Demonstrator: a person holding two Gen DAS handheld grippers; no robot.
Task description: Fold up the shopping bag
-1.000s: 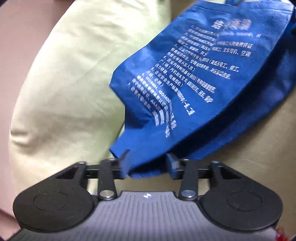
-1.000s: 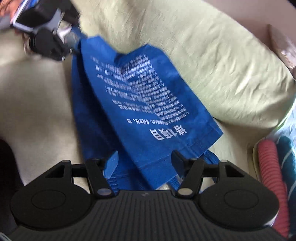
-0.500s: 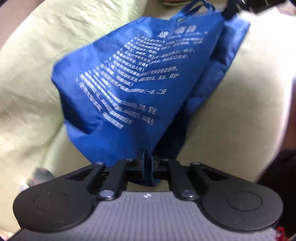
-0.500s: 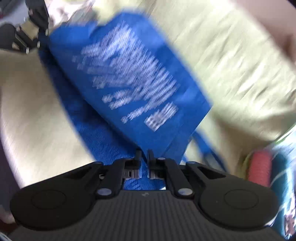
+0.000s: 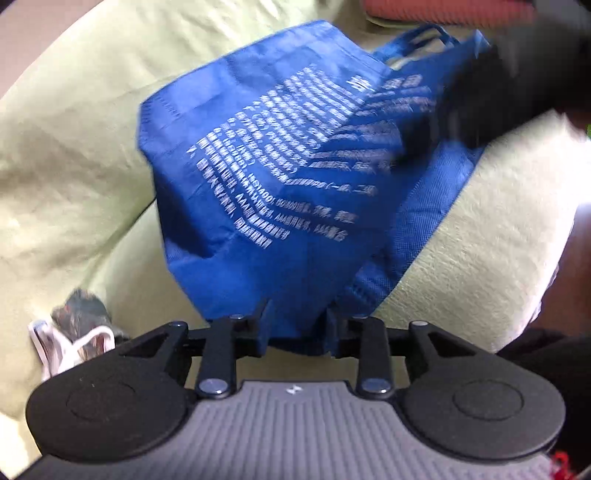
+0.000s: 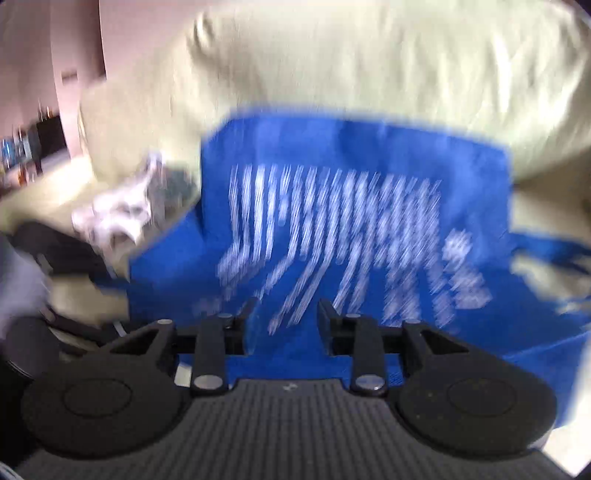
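The blue shopping bag (image 5: pixel 280 177) with white print lies crumpled and doubled over on the pale green couch seat (image 5: pixel 480 236). Its handles (image 5: pixel 424 37) stick out at the far end. My left gripper (image 5: pixel 296 326) is open, and the bag's near corner sits between its fingers. In the blurred right wrist view my right gripper (image 6: pixel 286 314) is also open, over the printed face of the bag (image 6: pixel 351 177). A dark blur at the bag's far right corner in the left wrist view is the right gripper (image 5: pixel 498 92).
A big pale green cushion (image 5: pixel 85 122) backs the seat behind the bag. A crumpled white and dark cloth (image 5: pixel 77 332) lies at the left, also visible as the cloth (image 6: pixel 125 210). A red roll (image 5: pixel 443 7) sits beyond the handles.
Half a second ago both grippers were shut on the bag's corners. Both have now opened, and the right gripper has swung fast across the bag.
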